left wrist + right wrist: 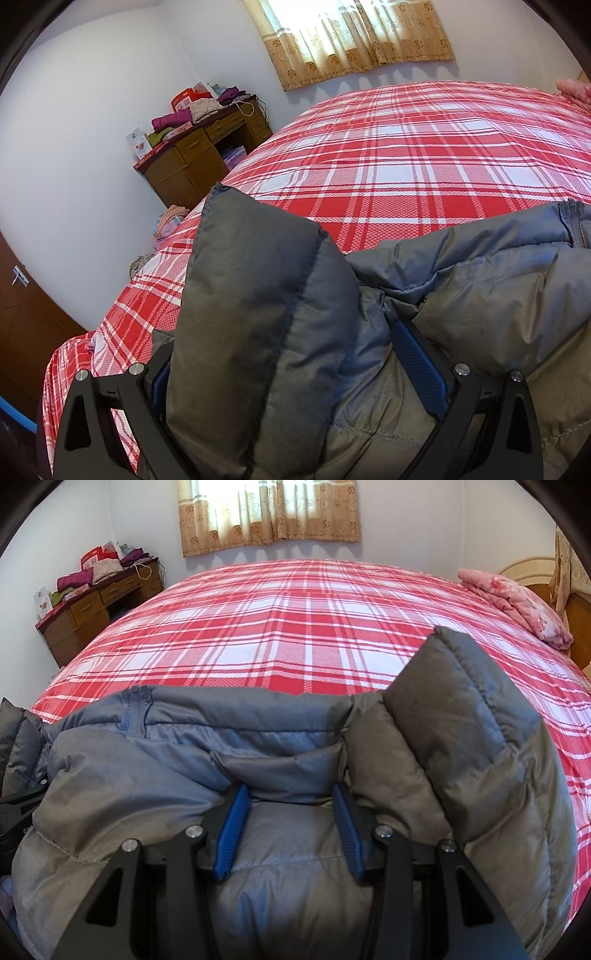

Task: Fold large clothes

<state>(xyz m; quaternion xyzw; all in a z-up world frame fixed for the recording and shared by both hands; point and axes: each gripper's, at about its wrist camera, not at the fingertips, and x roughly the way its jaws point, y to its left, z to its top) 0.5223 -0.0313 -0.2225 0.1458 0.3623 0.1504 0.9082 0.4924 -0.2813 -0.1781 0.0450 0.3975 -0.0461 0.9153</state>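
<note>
Both grippers are angling down over the near edge of the bed [295,635]. The left gripper [295,369] is clamping a thick fold of the grey puffer jacket [461,295], and the right gripper [291,830] is pinching a padded bulge of it too, blue pads [231,834] pressing into the fabric.

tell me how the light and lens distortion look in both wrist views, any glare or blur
Left wrist view: daylight blows out the curtain top; the plaid bed bulges from fisheye; the grey jacket close up looks soft. Right wrist view: same backlit curtain, bed domed, dark corner vignetting, blue pads sharp, no strong glare.
</note>
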